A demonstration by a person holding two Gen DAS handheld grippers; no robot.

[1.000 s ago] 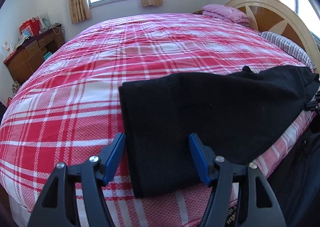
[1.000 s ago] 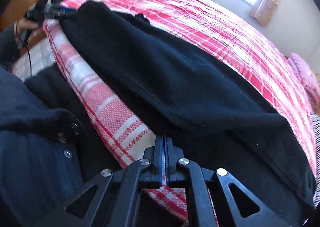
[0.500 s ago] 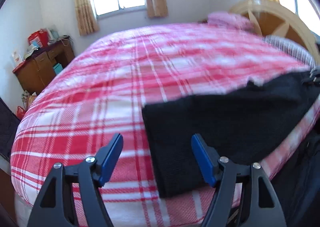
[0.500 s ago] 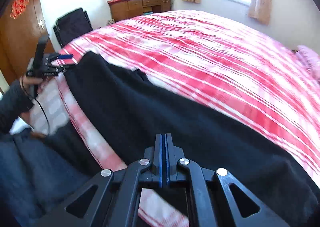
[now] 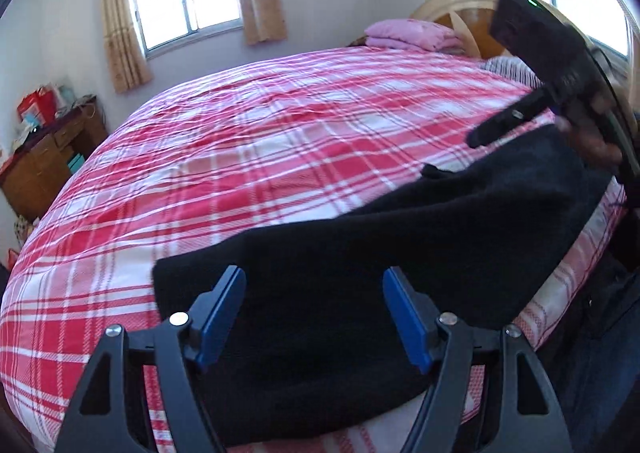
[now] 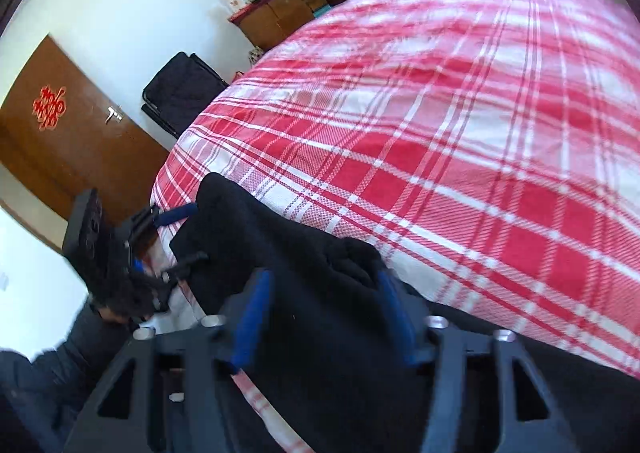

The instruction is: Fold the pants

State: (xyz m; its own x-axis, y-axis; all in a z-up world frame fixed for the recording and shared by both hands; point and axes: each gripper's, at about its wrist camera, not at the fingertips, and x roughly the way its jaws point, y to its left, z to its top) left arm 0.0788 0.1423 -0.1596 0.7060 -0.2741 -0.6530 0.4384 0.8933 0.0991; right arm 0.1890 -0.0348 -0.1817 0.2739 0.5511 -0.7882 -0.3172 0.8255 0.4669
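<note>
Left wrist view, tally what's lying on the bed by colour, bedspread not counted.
Black: 1, the pants along the near edge of the plaid bedspread.
Pink: 1, the folded blanket by the headboard.
Striped: 1, the pillow.
Total: 3

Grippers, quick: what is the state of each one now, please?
Left gripper: open, above the black pants, holding nothing.
Right gripper: open, pants between its fingers.
</note>
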